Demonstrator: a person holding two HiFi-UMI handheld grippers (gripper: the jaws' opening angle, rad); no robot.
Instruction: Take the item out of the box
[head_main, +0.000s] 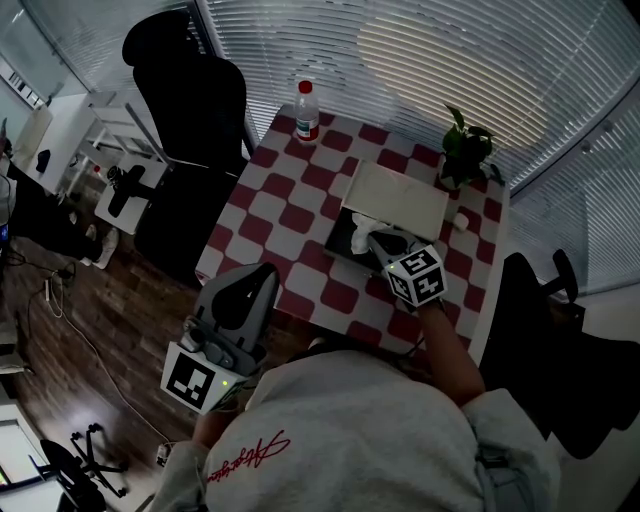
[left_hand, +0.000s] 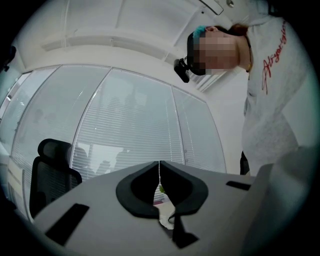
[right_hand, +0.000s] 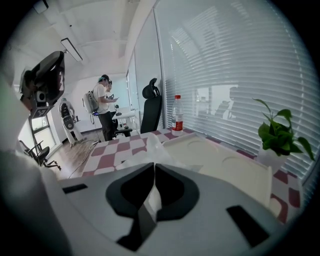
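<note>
A dark box (head_main: 337, 240) stands open on the checkered table (head_main: 290, 215), its cream lid (head_main: 395, 198) folded back behind it. My right gripper (head_main: 370, 243) reaches down into the box and is shut on the thin white plastic wrapping of the item (head_main: 357, 246). In the right gripper view the translucent wrapping (right_hand: 150, 144) runs up between the closed jaws of that gripper (right_hand: 154, 167), with the lid (right_hand: 220, 165) to its right. My left gripper (head_main: 262, 275) hangs off the table's near-left edge, shut and holding nothing (left_hand: 160, 167).
A bottle with a red label (head_main: 306, 110) stands at the table's far edge, a small potted plant (head_main: 466, 150) at the far right corner. Black office chairs stand at the far left (head_main: 195, 100) and the right (head_main: 560, 340). A person (right_hand: 102, 107) stands far back in the room.
</note>
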